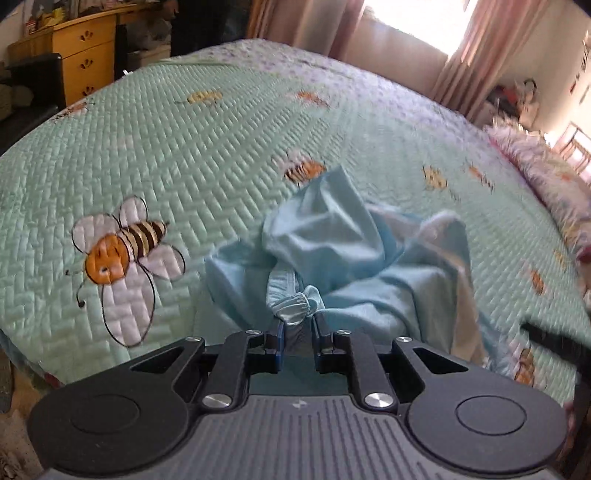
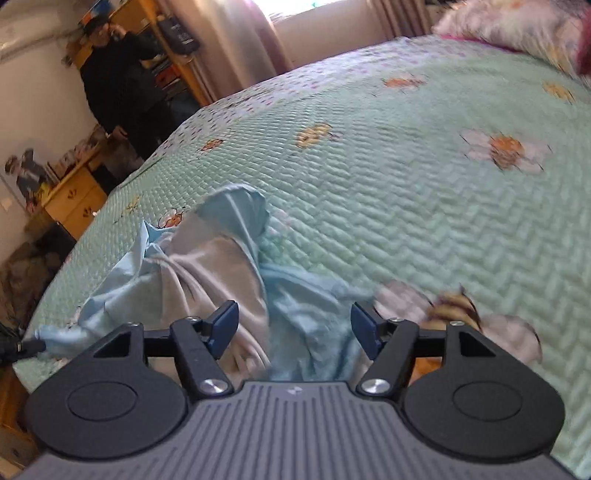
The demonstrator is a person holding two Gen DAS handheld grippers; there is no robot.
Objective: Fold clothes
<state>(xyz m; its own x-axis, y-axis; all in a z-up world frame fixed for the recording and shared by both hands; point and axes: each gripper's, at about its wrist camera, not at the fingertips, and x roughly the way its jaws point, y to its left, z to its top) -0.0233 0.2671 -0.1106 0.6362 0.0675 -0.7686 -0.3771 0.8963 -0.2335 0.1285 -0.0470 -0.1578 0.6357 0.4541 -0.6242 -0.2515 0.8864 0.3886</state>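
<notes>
My left gripper (image 1: 298, 325) is pinched on the gathered elastic hem of the crumpled light-blue cotton garment (image 1: 354, 254), which trails away ahead of it. My right gripper (image 2: 293, 325) hangs wide apart above the same heap (image 2: 221, 266), gripping nothing. Underneath lies the mint quilted bedspread with embroidered bees (image 1: 207, 155); a frilly pink pillow (image 2: 509, 22) sits far beyond.

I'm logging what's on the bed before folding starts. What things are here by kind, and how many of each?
Light blue garment: 1
Quilted bee bedspread: 1
Floral pillow: 1
Hand-held gripper: 2, left shut on the garment's elastic hem, right open
Total: 5
</notes>
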